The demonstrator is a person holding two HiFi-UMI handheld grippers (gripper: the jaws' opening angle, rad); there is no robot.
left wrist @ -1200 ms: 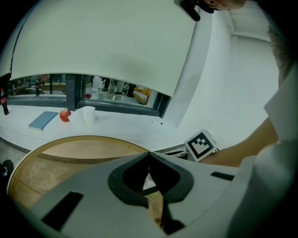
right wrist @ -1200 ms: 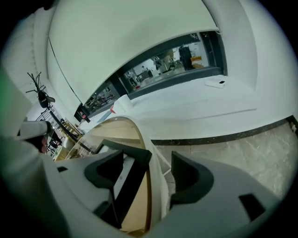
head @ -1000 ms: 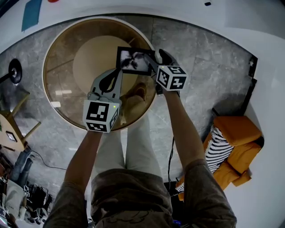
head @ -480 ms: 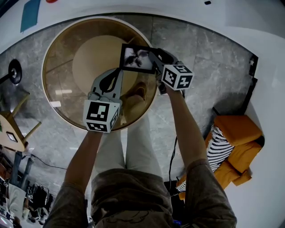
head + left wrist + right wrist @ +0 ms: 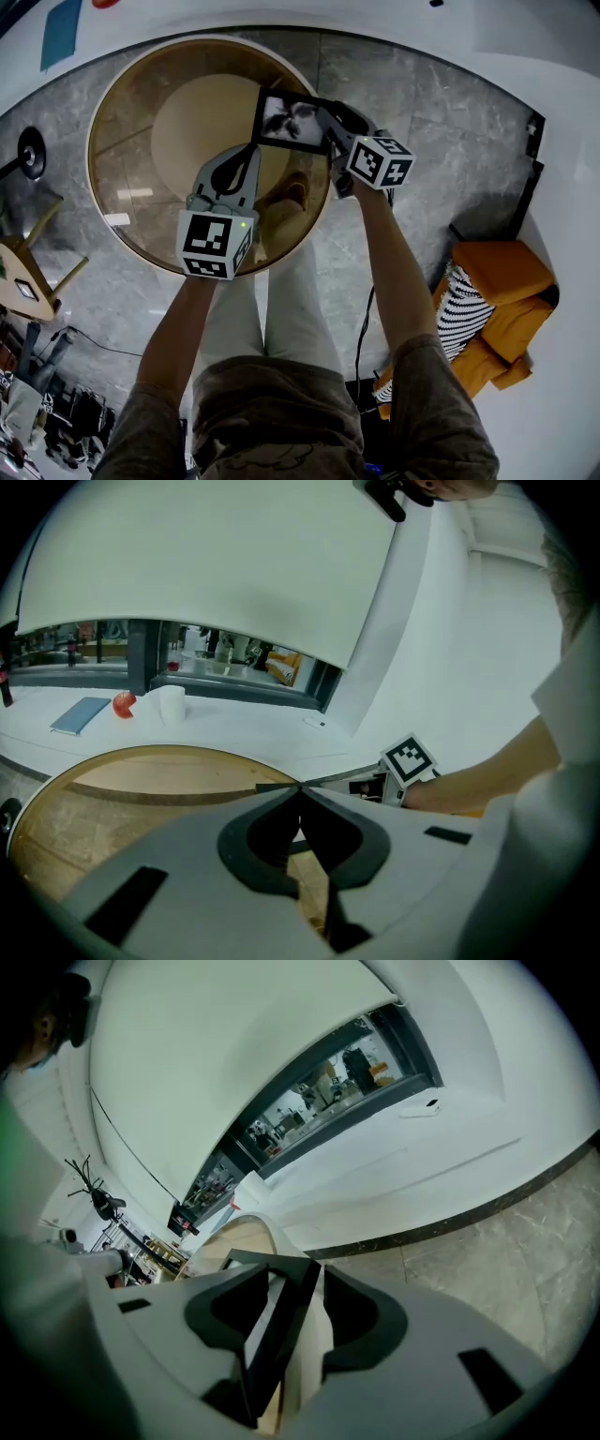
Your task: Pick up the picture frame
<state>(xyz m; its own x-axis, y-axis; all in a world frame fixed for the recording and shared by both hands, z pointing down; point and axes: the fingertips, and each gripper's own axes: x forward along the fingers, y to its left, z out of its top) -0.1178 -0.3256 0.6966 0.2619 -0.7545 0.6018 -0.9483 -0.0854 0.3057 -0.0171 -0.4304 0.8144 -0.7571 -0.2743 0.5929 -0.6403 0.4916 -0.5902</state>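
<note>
Black picture frame (image 5: pixel 292 120) just clamped by right gripper (image 5: pixel 331 128).

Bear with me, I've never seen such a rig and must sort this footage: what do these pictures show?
A person holds a two-jawed tool in each hand. The wide picture comes from a head camera looking down; the other two come from cameras riding on the tools. The left hand-held gripper hangs shut and empty over a round table. The right hand-held gripper has just closed its jaws on one edge of a black picture frame.
</note>
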